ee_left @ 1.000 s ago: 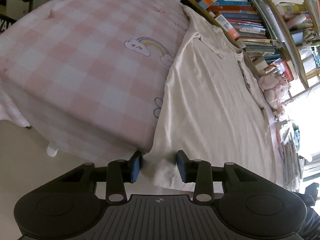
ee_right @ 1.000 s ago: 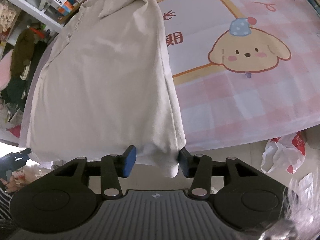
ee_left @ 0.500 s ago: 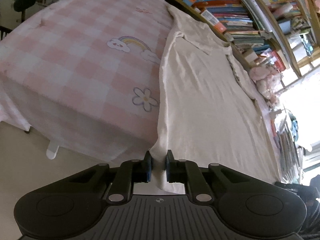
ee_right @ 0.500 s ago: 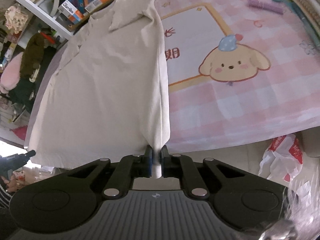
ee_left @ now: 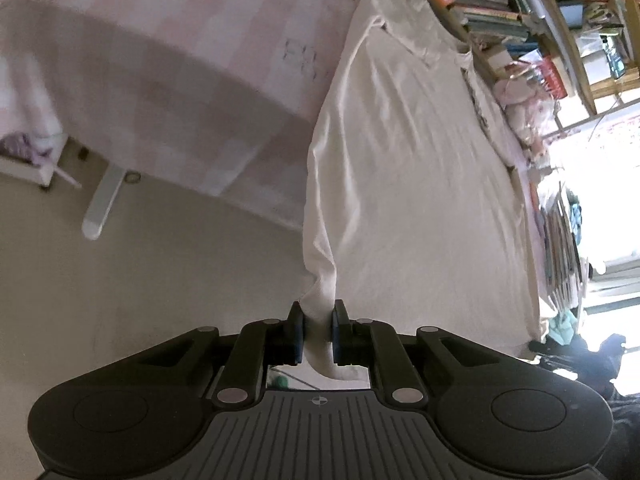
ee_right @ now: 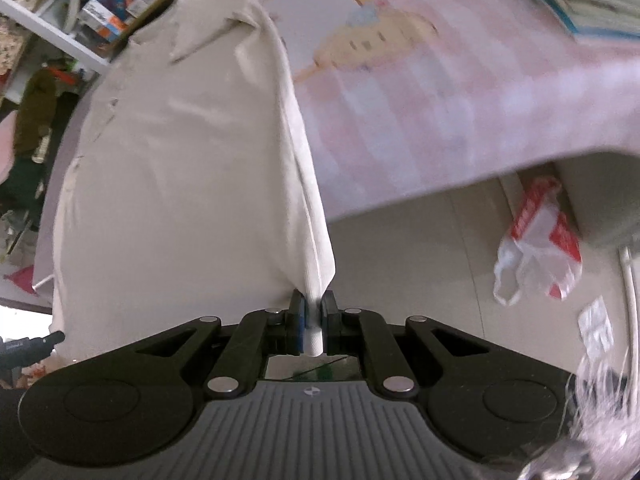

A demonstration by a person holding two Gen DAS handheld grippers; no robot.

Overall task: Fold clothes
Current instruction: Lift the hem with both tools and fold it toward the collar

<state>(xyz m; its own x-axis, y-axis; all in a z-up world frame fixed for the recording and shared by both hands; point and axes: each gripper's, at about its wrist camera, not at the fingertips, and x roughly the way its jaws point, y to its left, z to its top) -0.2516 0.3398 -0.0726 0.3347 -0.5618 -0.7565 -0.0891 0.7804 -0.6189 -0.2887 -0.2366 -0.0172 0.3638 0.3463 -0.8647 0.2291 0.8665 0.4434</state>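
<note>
Pink checked cloth covers the table [ee_left: 168, 64], which carries a cream shirt [ee_left: 412, 168] laid lengthwise, its near hem hanging past the table's edge over the pale floor [ee_left: 132, 280]. Nearest, the left claw [ee_left: 316, 330] is clenched on one bunched corner of that hem, and the right claw [ee_right: 313, 320] is clamped on the other corner, fabric pinched between its blue pads. A red-and-white plastic bag [ee_right: 536, 240] lies on the floor at right. Farther off, the shirt's collar [ee_right: 208, 36] lies toward crowded bookshelves [ee_left: 500, 4].
</note>
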